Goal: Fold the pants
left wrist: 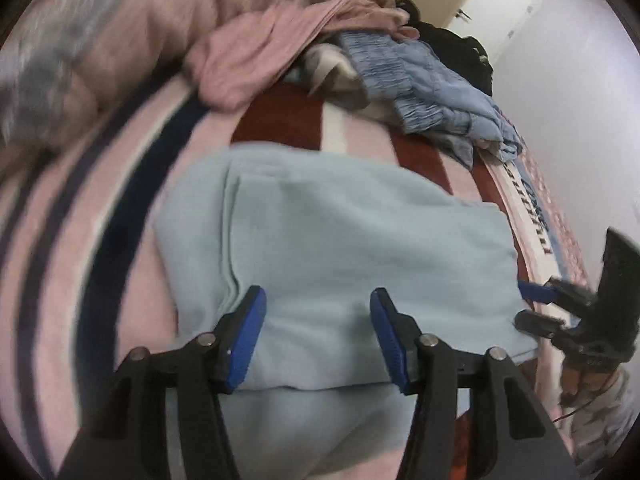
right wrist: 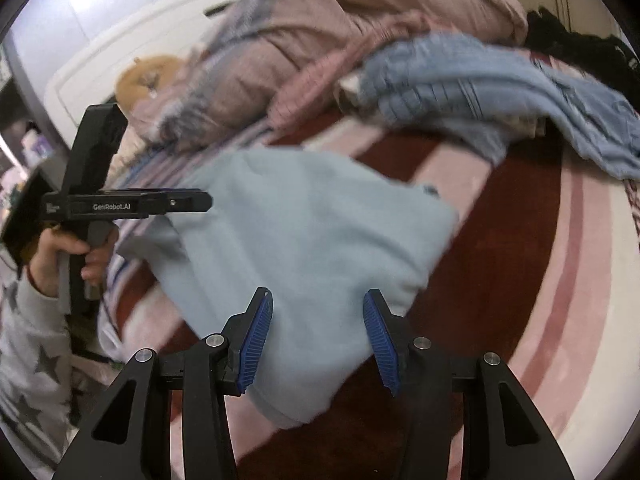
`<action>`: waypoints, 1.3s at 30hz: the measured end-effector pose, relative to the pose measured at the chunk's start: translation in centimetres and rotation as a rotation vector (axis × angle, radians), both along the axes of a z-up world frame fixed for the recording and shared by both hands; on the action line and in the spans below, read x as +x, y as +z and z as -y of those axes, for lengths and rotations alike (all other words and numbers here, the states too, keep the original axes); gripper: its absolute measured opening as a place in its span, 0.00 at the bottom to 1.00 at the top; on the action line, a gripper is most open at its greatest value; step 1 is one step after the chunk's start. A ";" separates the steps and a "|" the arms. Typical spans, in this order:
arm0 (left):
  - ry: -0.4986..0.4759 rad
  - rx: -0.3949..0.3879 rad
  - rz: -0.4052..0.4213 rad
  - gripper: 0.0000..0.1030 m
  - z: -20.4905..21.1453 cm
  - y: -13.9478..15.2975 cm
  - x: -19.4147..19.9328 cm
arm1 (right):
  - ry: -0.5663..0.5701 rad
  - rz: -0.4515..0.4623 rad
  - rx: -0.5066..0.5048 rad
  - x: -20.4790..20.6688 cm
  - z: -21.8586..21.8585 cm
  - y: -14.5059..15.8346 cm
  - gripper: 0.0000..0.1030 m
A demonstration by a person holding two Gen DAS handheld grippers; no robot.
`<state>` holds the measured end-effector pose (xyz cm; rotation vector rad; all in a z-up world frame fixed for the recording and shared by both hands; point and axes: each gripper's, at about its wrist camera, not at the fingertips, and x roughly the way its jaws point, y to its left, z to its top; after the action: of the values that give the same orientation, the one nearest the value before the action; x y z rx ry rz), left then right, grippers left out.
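Note:
The light blue pants [left wrist: 340,232] lie folded into a thick rectangle on the striped bedspread [left wrist: 120,240]. My left gripper [left wrist: 317,296] hovers over their near edge, jaws apart, the blue pads pressing on nothing. In the right wrist view the same pants [right wrist: 304,220] spread out ahead, and my right gripper [right wrist: 318,296] stands open above their near corner. The right gripper [left wrist: 536,304] also shows at the pants' right edge in the left wrist view. The left gripper [right wrist: 192,202] appears from the side at the pants' left edge, held by a hand [right wrist: 60,252].
A pile of clothes lies further back on the bed: a pink garment [left wrist: 256,48], a ruched blue garment [left wrist: 420,80] and something black [left wrist: 460,48]. A pink quilt [right wrist: 320,32] is bunched behind. A white wall and door [left wrist: 500,8] stand at the bed's right edge.

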<state>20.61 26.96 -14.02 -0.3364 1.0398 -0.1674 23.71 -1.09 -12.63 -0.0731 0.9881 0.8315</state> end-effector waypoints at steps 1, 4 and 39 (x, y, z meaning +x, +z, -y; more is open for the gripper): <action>0.001 -0.004 0.015 0.48 -0.1 0.1 -0.3 | -0.004 -0.014 0.000 0.1 0.1 -0.6 0.43; 0.006 0.006 0.009 0.48 0.1 0.5 -0.5 | -0.004 -0.003 0.012 -0.1 0.6 -0.9 0.42; 0.134 0.358 0.745 0.99 23.3 15.0 -17.6 | -0.477 0.744 0.015 -23.2 22.7 14.3 1.00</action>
<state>3.02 3.64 0.94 -0.0031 0.2942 0.0218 0.51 -23.79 1.63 -0.1172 0.2696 0.3169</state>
